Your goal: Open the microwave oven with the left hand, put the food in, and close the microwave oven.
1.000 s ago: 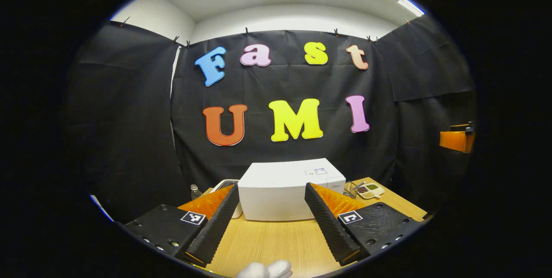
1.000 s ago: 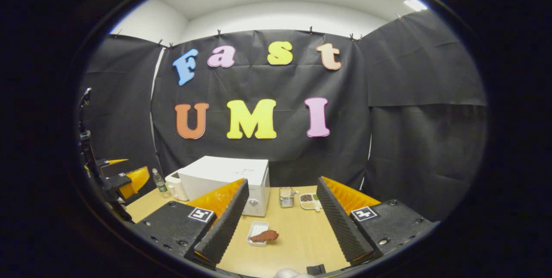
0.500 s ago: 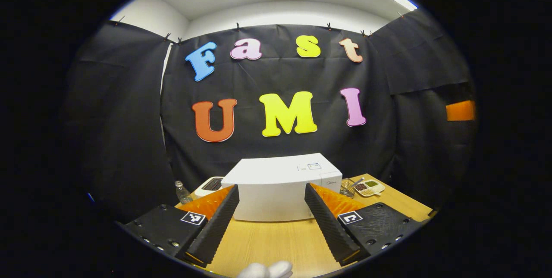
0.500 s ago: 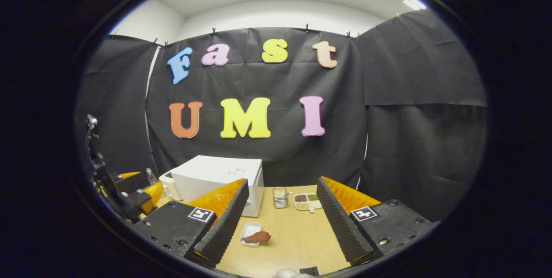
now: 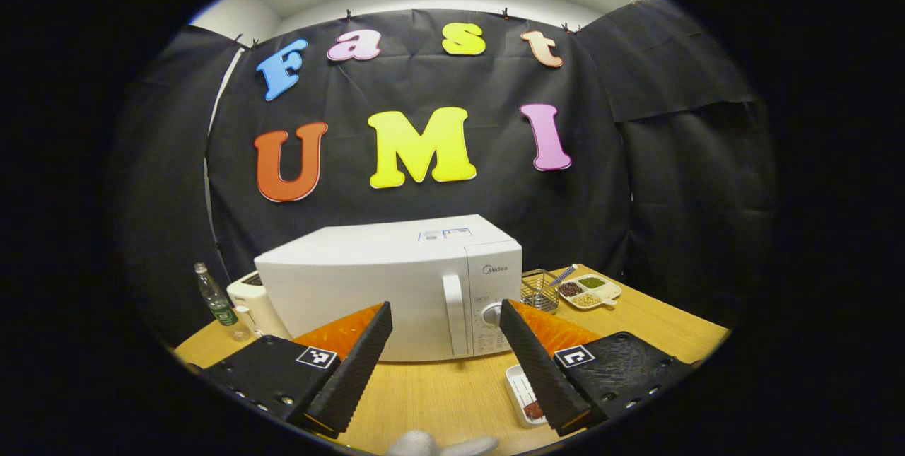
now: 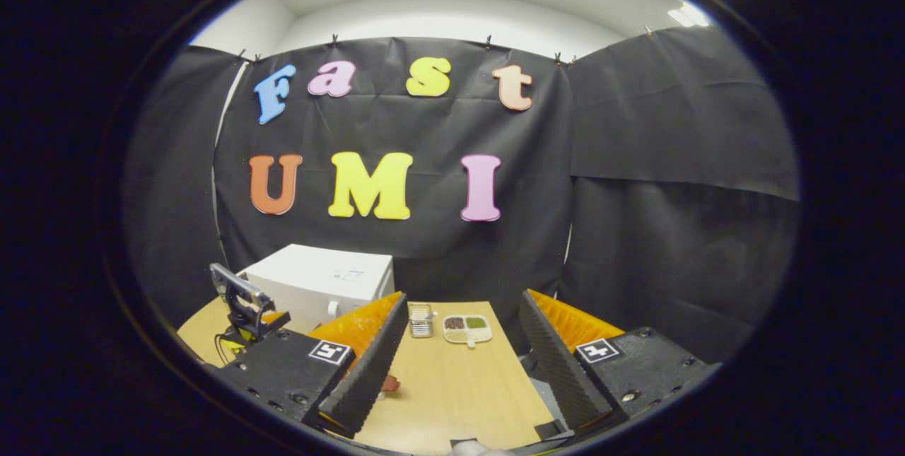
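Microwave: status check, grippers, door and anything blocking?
Left hand-held gripper open, facing the microwave, not touching. Right hand-held gripper open, empty. Door shut, handle free. Food tray on table; path clear.

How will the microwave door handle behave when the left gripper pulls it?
The handle is a slim upright bar of smooth plastic, so it is probably rigid but slippery. The microwave stands free on the table; a hard pull may slide the whole box rather than swing the door. The open left gripper looks wide enough to straddle the handle.
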Demonstrator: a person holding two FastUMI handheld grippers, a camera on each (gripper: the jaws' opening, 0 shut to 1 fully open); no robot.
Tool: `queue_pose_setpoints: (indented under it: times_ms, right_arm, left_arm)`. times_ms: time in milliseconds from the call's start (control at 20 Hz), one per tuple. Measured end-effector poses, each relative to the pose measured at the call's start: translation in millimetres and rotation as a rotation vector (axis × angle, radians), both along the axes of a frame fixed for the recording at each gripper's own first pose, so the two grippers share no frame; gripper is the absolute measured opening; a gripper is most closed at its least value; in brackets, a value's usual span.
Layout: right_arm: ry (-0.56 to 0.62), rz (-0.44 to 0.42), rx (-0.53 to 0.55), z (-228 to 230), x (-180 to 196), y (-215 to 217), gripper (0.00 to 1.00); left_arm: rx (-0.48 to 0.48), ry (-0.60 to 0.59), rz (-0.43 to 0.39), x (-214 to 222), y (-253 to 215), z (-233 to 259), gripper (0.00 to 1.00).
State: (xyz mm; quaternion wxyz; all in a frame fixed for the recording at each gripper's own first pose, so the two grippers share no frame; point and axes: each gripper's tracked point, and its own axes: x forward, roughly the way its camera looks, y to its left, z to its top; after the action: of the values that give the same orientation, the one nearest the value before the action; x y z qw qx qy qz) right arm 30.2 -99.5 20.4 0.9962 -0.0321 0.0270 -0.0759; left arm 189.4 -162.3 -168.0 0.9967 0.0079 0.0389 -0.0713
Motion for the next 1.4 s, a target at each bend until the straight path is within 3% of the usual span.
queue_pose_setpoints:
  times_ms: [100, 150, 200, 250, 300, 350, 400, 450, 550, 600, 650, 700, 750, 800, 850, 900, 950, 1000, 1100, 1150, 1400]
  right_arm:
    - [0.018, -0.017, -0.007, -1.9, -0.4, -7.0, 1.0]
    - [0.025, -0.029, -0.007, -4.1, -0.3, -13.2, 0.91]
    - [0.027, -0.041, -0.009, -3.6, -0.2, -18.0, 1.0]
    - [0.029, -0.055, -0.016, -4.3, 0.1, -23.7, 1.0]
    - [0.034, -0.07, -0.022, -4.6, 0.8, -28.6, 0.91]
    - [0.041, -0.076, -0.022, -7.3, 1.2, -32.0, 1.0]
    - [0.046, -0.081, -0.021, -7.7, 1.5, -33.8, 1.0]
    - [0.051, -0.082, -0.021, -8.9, 2.5, -35.3, 1.0]
    - [0.062, -0.082, -0.026, -10.5, 4.9, -37.0, 1.0]
    - [0.059, -0.081, -0.025, -8.5, 6.3, -37.7, 1.0]
    - [0.059, -0.08, -0.023, -8.7, 8.8, -38.2, 0.92]
    - [0.062, -0.075, -0.024, -8.7, 10.3, -36.9, 1.0]
    - [0.062, -0.069, -0.027, -8.4, 11.7, -35.6, 1.0]
    - [0.062, -0.067, -0.029, -8.0, 13.6, -36.0, 0.91]
    - [0.061, -0.063, -0.025, -7.7, 14.6, -35.1, 1.0]
    - [0.061, -0.061, -0.02, -7.9, 15.2, -34.5, 1.0]
    - [0.062, -0.055, -0.018, -9.2, 16.5, -34.3, 0.91]
    - [0.071, -0.054, -0.015, -11.3, 17.6, -34.5, 0.99]
    - [0.074, -0.045, -0.005, -12.5, 16.5, -32.9, 1.0]
    - [0.073, -0.043, -0.004, -13.4, 17.4, -32.9, 1.0]
    - [0.08, -0.017, -0.005, -12.8, 16.9, -23.0, 1.0]
  left_arm:
    - [-0.009, 0.02, 0.013, 31.7, -5.8, -17.5, 0.96]
    - [-0.017, 0.034, 0.02, 45.4, -8.2, -25.5, 0.96]
    - [-0.025, 0.042, 0.028, 56.4, -10.7, -32.8, 0.96]
    - [-0.028, 0.048, 0.036, 67.2, -11.5, -39.1, 0.96]
    - [-0.028, 0.059, 0.044, 76.0, -12.1, -44.8, 0.96]
    - [-0.03, 0.068, 0.051, 83.6, -12.3, -48.9, 0.96]
    - [-0.034, 0.072, 0.053, 89.2, -12.2, -51.2, 0.88]
    - [-0.039, 0.079, 0.058, 93.0, -12.6, -52.9, 0.95]
    - [-0.038, 0.087, 0.051, 101.1, -14.2, -56.0, 0.92]
    - [-0.043, 0.093, 0.054, 98.0, -13.3, -57.3, 0.85]
    - [-0.04, 0.087, 0.054, 99.0, -14.0, -57.1, 0.79]
    - [-0.032, 0.094, 0.059, 99.0, -12.8, -59.6, 0.73]
    - [-0.041, 0.105, 0.05, 96.8, -12.9, -60.4, 0.56]
    - [-0.059, 0.116, 0.044, 96.8, -17.5, -64.7, 0.45]
    - [-0.063, 0.117, 0.044, 98.0, -18.2, -64.2, 0.28]
    - [-0.06, 0.115, 0.042, 96.2, -16.7, -62.5, 0.28]
    - [-0.061, 0.116, 0.044, 93.8, -15.8, -61.8, 0.24]
    - [-0.064, 0.116, 0.044, 95.5, -16.1, -62.4, 0.09]
    - [-0.058, 0.114, 0.038, 95.9, -16.0, -62.7, 0.22]
    - [-0.043, 0.11, 0.04, 95.1, -16.3, -61.5, 0.14]
    - [-0.052, 0.15, 0.03, 81.1, -13.4, -62.6, 0.14]
